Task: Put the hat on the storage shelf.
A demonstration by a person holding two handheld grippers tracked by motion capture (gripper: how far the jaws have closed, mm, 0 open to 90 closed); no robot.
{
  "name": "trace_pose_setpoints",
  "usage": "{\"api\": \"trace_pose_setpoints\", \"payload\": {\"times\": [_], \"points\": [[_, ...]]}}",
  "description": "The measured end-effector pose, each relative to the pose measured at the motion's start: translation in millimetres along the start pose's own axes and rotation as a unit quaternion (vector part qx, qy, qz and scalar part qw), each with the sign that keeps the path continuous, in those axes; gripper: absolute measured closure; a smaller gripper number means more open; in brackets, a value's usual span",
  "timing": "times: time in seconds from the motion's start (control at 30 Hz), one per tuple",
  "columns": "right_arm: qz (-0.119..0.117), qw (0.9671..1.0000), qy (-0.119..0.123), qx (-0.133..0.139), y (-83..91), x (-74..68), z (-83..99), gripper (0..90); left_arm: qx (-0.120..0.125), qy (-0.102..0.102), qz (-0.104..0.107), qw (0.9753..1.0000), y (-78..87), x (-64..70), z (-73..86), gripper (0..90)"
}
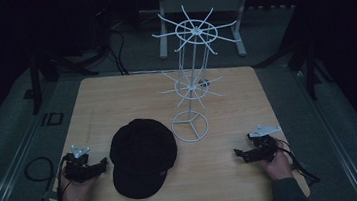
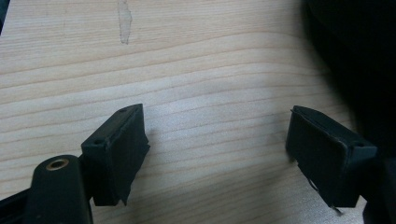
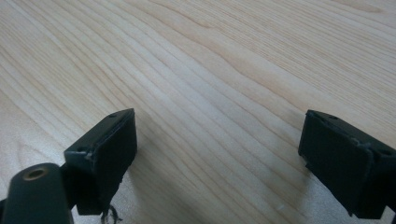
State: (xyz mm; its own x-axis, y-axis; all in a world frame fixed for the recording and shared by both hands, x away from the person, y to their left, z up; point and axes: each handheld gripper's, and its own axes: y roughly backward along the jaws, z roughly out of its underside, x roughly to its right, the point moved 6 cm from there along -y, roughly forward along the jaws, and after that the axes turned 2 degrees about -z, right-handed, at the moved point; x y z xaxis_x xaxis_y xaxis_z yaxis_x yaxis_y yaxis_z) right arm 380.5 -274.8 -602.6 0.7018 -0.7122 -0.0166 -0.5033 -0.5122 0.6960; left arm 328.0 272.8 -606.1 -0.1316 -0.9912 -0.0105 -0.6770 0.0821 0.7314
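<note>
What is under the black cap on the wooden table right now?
The soft black fabric cap lies crown up, flat on the light wooden table, between the two grippers. Bare wood shows all around it. Whatever sits beneath the crown is covered, so I cannot tell.

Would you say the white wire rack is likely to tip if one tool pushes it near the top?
Probably yes: the white wire rack is tall on a small ring base, so a high push may topple it. Its thin wire suggests it is light and may slide on the smooth table.
</note>
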Motion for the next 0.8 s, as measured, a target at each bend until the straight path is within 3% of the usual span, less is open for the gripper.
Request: {"api": "trace_pose_setpoints", "payload": {"times": [0.07, 0.13, 0.17, 0.2, 0.3, 0.4, 0.53, 0.7, 0.8], "points": [[0.000, 1.0000, -0.001, 0.000, 0.0, 0.0, 0.0, 11.4, -0.003, -0.001, 0.001, 1.0000, 1.5, 0.3, -0.5, 23.5], [0.001, 1.0000, -0.001, 0.000, 0.0, 0.2, 0.0, 11.4, -0.004, -0.002, 0.003, 1.0000, 2.6, 0.4, -0.9, 34.5], [0.002, 1.0000, -0.002, 0.000, 0.1, 0.2, 0.1, 11.4, -0.014, 0.002, 0.001, 0.9999, 5.2, -0.9, -1.8, 34.5], [0.004, 1.0000, -0.004, 0.001, 0.1, 0.2, 0.2, 11.5, -0.017, 0.003, 0.003, 0.9998, 6.1, -1.4, -2.0, 44.9], [0.005, 1.0000, -0.005, 0.001, 0.2, 0.2, 0.3, 11.5, -0.018, 0.018, 0.020, 0.9995, 11.5, -1.9, -4.5, 49.1], [0.006, 1.0000, -0.005, 0.001, 0.3, 0.3, 0.3, 11.5, -0.017, 0.026, 0.041, 0.9987, 18.2, 0.3, -9.3, 48.4], [0.006, 1.0000, -0.005, 0.001, 0.3, 0.3, 0.4, 11.5, -0.010, 0.027, 0.053, 0.9982, 25.7, 3.1, -17.0, 46.2], [0.007, 1.0000, -0.006, 0.001, 0.4, 0.3, 0.5, 11.6, 0.010, 0.039, 0.078, 0.9962, 41.1, 10.3, -38.9, 43.9], [0.008, 0.9999, -0.008, 0.001, 0.5, 0.2, 0.5, 12.1, 0.012, 0.035, 0.084, 0.9957, 45.9, 14.2, -47.8, 43.5]]}}
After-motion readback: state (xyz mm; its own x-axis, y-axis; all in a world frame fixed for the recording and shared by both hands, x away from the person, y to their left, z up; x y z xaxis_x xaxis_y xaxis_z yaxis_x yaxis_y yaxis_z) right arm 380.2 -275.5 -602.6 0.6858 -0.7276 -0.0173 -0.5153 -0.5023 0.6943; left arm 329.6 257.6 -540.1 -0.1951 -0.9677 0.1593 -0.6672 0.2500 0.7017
